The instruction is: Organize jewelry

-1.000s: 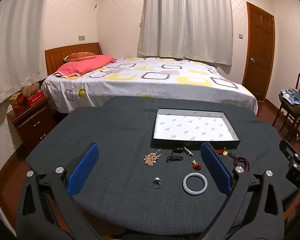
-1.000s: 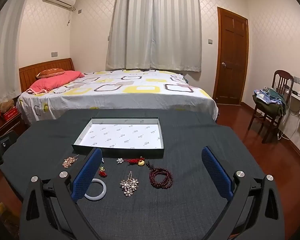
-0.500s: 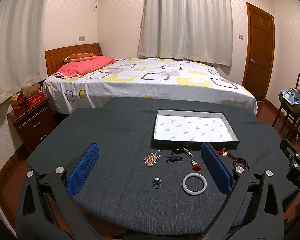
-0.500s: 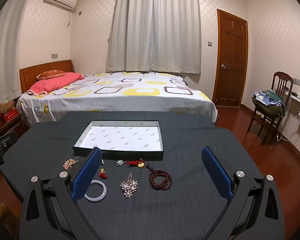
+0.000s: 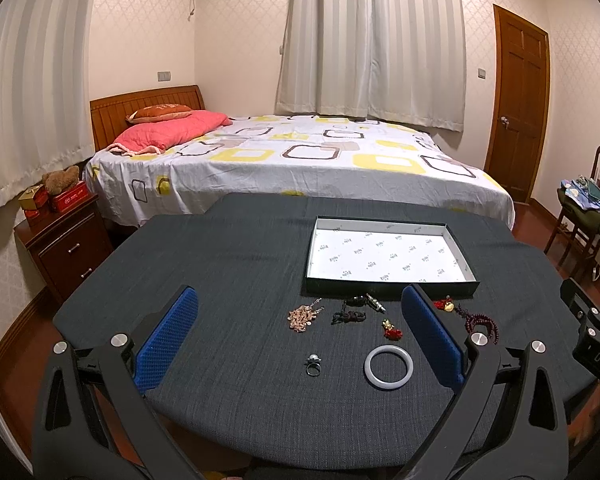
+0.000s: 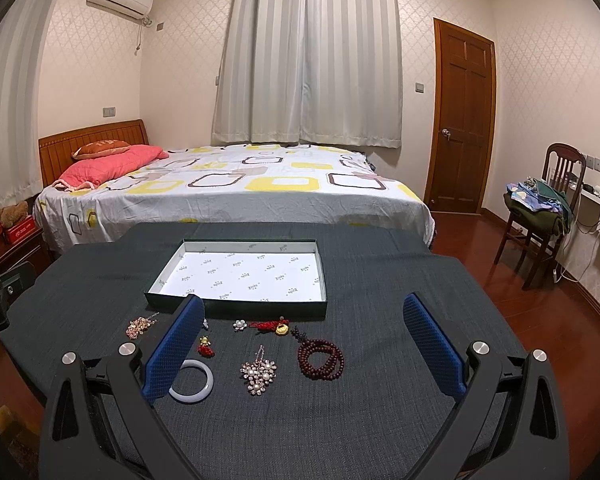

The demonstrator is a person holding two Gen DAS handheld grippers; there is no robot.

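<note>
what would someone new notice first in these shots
A shallow dark box with a white printed lining sits empty at the far middle of the dark cloth table. Jewelry lies scattered in front of it: a pale white bangle, a coiled dark red bead strand, a pearl cluster brooch. Both blue-padded tongs hover open.

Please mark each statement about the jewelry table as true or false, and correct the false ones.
1. The tray holds no jewelry. True.
2. The white bangle lies inside the tray. False: it lies on the dark tablecloth.
3. The left gripper is open and holds nothing. True.
4. The right gripper is shut on the bead bracelet. False: it is open, and the bracelet lies on the cloth.
</note>
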